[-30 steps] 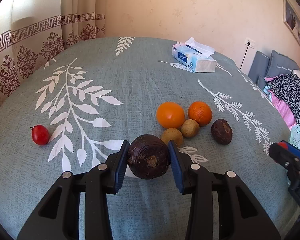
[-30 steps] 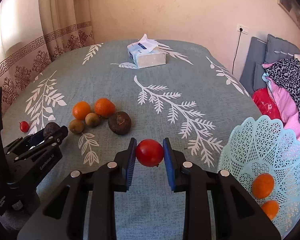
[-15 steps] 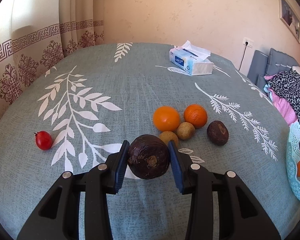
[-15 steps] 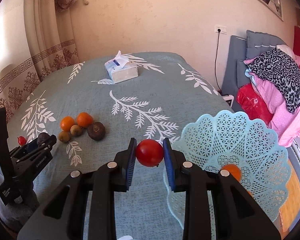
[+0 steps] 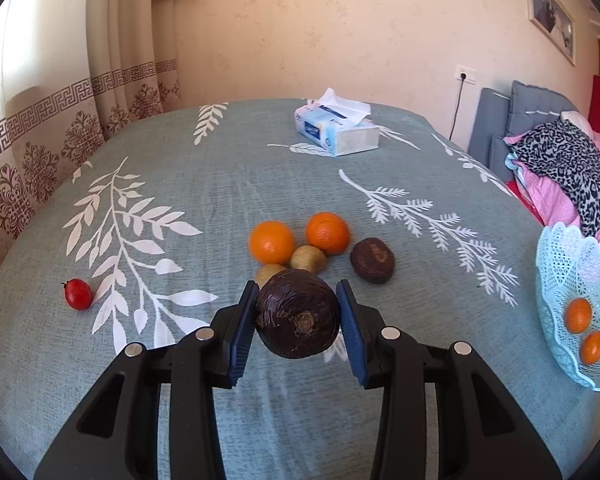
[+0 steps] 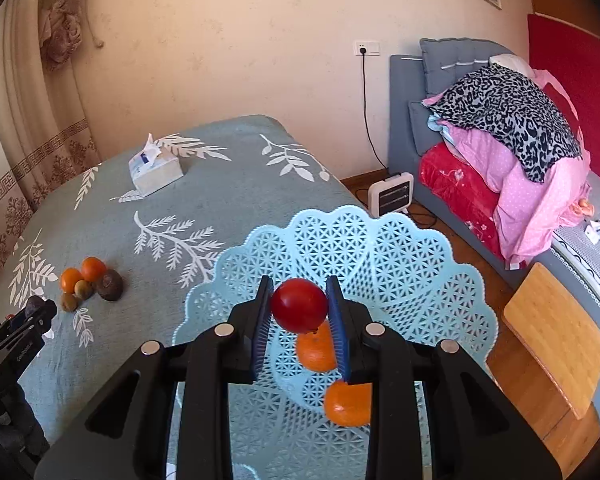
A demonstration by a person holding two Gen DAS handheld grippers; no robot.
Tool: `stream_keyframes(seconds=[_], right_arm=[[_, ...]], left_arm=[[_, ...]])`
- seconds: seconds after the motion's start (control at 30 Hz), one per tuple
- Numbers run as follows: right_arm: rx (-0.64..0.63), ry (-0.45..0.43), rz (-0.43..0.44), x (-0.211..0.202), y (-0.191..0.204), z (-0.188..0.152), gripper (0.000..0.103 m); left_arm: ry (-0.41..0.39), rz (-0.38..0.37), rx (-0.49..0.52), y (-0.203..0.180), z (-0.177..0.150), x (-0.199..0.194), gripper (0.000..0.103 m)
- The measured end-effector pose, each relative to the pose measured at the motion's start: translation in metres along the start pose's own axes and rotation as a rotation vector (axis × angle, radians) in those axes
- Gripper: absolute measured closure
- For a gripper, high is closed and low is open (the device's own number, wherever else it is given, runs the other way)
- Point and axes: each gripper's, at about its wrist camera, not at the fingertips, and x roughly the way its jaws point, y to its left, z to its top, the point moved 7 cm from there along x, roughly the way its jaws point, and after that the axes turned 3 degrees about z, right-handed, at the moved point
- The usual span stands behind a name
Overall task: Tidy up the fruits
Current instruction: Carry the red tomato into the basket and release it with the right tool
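- Left gripper [image 5: 298,316]: blue pads pinch a dark purple-brown round fruit [image 5: 298,314] on both sides, held above the teal leaf-print cloth [image 5: 204,184].
- Right gripper [image 6: 299,312]: pads clamp a red tomato [image 6: 299,304], poised over the pale blue lattice basket [image 6: 380,248].
- Basket contents: two oranges [image 6: 318,350] on its floor, one directly under the tomato, the other [image 6: 348,402] nearer the camera.
- Basket position: at the right-hand edge of the cloth-covered surface; its scalloped rim lies close to that edge, with wooden floor beyond.
- Loose cluster, mid-cloth: two oranges [image 5: 272,241] side by side, two small brownish-green fruits [image 5: 308,258] touching them, one dark brown fruit [image 5: 372,260] just beside on the right.
- Stray item: small red fruit [image 5: 78,294] alone, well apart to the left, near the curtain side.
- Tissue box [image 5: 336,134]: far end of the cloth.
- Open room: bare cloth between the cluster and the basket, and between the cluster and the tissue box.
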Motion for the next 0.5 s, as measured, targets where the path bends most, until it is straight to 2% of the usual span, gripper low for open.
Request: stream_keyframes(seconds=[0.23, 0.3, 0.33, 0.5], right_arm=[[0.078, 0.005, -0.042, 0.002, -0.040, -0.006, 0.075], [0.113, 0.008, -0.048, 0.003, -0.051, -0.009, 0.069], [0.128, 0.006, -0.050, 0.003, -0.055, -0.009, 0.061], [0.138, -0.019, -0.062, -0.001, -0.065, -0.010, 0.059]], left_arm=[[-0.001, -0.046, 0.049, -0.031, 0.003, -0.009, 0.063], [0.003, -0.063, 0.061, -0.039, 0.004, -0.011, 0.063], [0.004, -0.071, 0.065, -0.043, 0.004, -0.012, 0.063], [0.008, -0.110, 0.089, -0.062, 0.005, -0.017, 0.063]])
